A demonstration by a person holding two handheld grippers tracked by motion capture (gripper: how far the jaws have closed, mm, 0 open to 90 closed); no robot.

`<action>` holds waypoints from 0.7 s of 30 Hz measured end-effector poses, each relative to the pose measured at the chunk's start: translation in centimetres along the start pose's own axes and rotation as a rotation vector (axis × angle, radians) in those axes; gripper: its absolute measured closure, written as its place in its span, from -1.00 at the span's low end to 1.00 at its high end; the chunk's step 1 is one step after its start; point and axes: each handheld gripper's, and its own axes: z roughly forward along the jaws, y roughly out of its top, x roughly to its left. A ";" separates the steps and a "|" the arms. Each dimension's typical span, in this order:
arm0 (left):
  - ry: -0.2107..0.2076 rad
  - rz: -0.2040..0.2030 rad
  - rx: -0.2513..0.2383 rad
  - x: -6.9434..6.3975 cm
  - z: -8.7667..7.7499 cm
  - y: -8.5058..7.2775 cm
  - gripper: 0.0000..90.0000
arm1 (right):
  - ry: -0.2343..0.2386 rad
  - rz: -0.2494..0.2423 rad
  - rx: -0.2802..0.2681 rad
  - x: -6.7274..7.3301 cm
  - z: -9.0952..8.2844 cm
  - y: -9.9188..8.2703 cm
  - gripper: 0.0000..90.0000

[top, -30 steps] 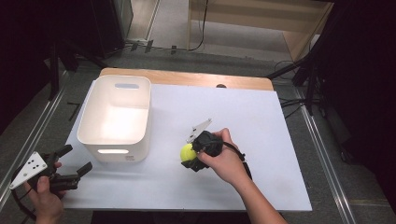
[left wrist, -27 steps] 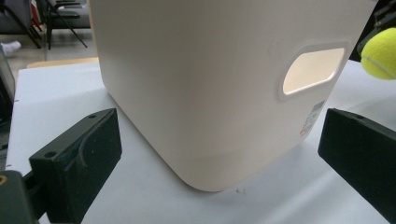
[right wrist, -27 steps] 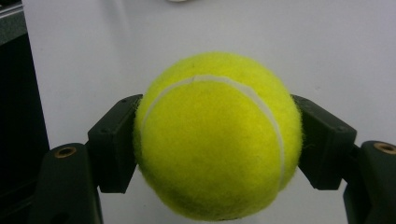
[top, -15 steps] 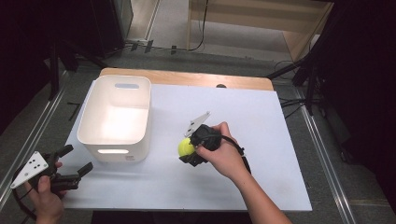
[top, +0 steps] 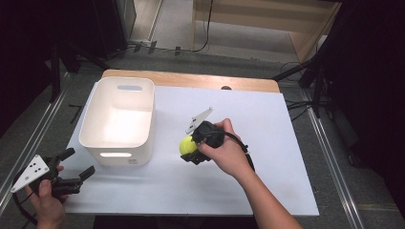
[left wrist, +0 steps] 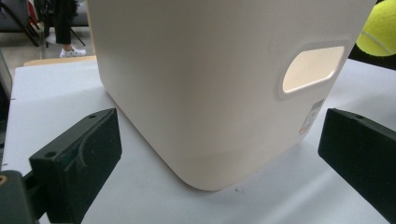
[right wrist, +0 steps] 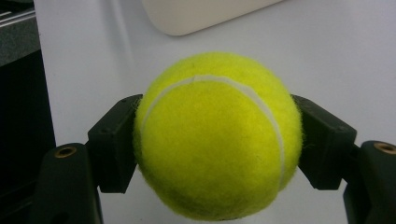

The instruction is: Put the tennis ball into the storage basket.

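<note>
A yellow tennis ball is clamped between the jaws of my right gripper, held just above the white table sheet, a short way right of the white bin. The bin is a tall plastic tub with handle slots, and its inside looks bare. My left gripper stands open at the table's near left corner, pointing at the bin's near wall, with nothing between its jaws. The ball peeks past the bin's right side in the left gripper view.
A white sheet covers the table, with a wooden strip along the far edge. Metal rails run along both sides of the table. Dark floor with cables and stands surrounds it.
My right gripper has carried the ball slightly up and to the left, nearer the bin. The left gripper has stayed put.
</note>
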 end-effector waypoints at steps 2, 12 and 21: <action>0.000 0.002 0.001 0.0 0.0 0.0 -1.00 | -0.001 -0.002 0.002 -0.1 -0.1 0.2 -0.46; 0.001 -0.001 0.002 0.0 -0.1 0.0 -1.00 | 0.001 -0.002 0.002 -0.5 -0.3 1.5 -0.46; 0.004 -0.002 0.000 0.1 -0.1 0.0 -1.00 | 0.007 -0.017 0.008 -0.6 -0.4 2.9 -0.46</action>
